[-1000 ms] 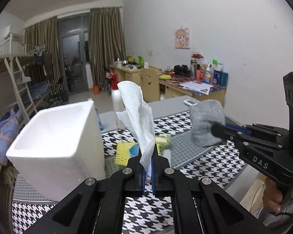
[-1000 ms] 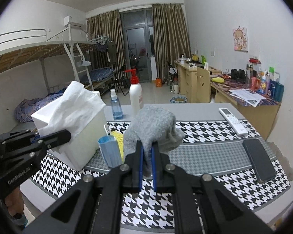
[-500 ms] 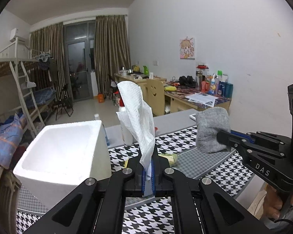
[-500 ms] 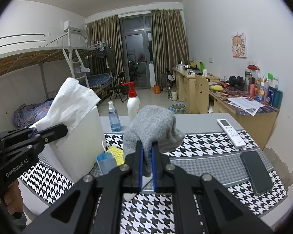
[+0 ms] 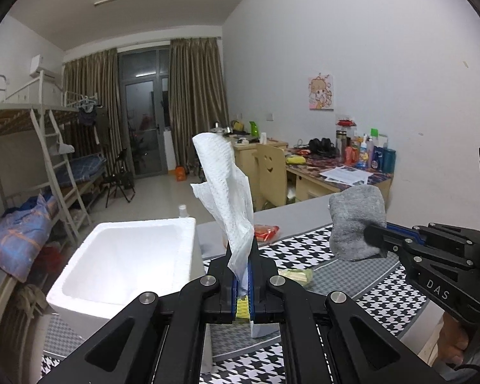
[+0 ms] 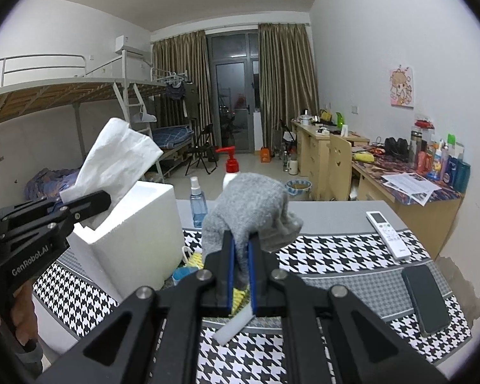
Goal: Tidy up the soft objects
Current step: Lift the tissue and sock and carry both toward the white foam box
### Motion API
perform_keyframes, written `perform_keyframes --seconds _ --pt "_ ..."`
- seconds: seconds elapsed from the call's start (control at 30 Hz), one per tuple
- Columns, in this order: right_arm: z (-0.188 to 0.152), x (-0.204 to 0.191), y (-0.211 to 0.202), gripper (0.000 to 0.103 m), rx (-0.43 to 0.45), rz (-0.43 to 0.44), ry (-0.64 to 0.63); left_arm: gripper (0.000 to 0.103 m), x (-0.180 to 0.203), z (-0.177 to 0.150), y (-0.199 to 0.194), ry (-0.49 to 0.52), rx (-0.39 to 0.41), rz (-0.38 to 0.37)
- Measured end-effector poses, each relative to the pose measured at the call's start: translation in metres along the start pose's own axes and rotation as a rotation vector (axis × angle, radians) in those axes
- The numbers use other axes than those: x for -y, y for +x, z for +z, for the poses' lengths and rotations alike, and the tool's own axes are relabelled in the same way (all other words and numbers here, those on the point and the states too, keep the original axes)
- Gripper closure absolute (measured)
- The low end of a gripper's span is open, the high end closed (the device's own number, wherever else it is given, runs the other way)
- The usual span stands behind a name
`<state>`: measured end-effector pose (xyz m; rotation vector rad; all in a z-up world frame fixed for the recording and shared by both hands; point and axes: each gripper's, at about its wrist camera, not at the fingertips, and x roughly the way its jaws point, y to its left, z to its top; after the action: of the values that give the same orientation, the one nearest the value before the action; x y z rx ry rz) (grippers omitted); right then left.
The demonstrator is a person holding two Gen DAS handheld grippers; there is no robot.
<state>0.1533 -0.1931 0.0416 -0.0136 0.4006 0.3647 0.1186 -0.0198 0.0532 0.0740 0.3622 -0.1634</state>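
We've lifted both tools since a second ago: left tool point(image 5: 244, 283) clamps the white crinkled paper towel point(image 5: 227, 192), right tool point(image 6: 240, 268) the grey knitted sock point(image 6: 251, 204), near the open white foam box point(image 5: 124, 256); drop-in looks next.

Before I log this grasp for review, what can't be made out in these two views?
- Yellow item, right wrist view: mostly hidden behind the foam box and the right claw.
- Bottle labels, left wrist view: too small.
- Box floor, left wrist view: far part hidden behind its wall.
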Motion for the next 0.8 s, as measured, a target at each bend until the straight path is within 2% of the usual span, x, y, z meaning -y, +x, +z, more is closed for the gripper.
perform_keyframes --seconds 0.8 --pt "0.02 -0.024 0.017 0.093 0.024 0.062 -0.035 0.099 -0.025 0.01 0.002 -0.034 0.031 0.091"
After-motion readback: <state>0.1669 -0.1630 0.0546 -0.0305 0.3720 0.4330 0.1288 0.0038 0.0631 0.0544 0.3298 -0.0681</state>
